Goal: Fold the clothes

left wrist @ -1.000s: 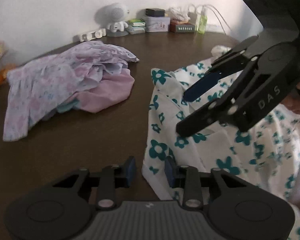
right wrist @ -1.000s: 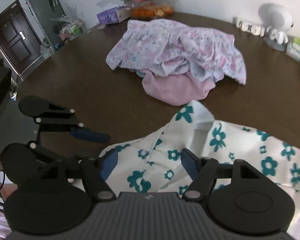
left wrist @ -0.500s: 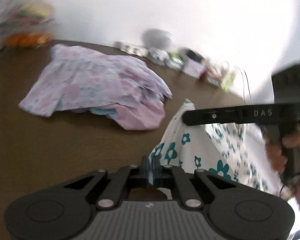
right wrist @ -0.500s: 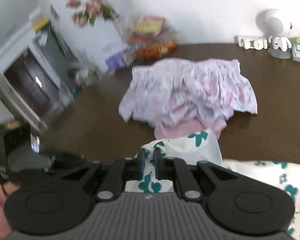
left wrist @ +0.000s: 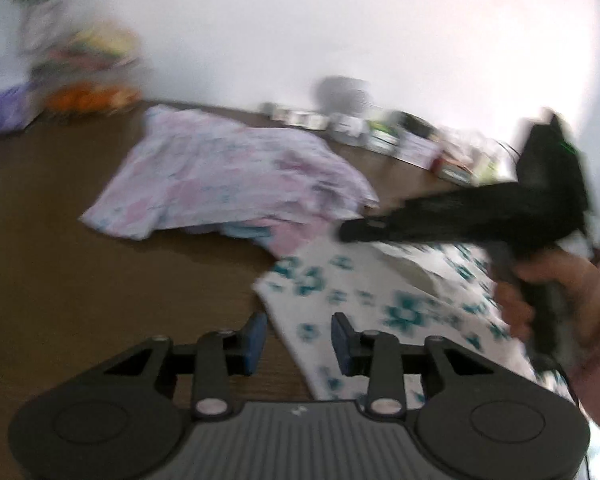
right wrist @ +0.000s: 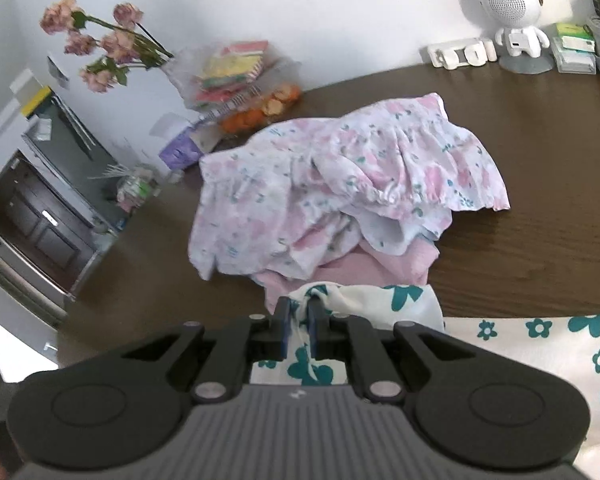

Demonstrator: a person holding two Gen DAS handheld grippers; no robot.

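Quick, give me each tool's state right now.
Left tool: jaws opening, pads clear of the white teal-flowered garment lying between them.
Right tool: shut on a bunched fold of that garment.

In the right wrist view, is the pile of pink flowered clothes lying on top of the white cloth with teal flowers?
No, the pink flowered pile lies on the brown table behind the white teal-flowered cloth.
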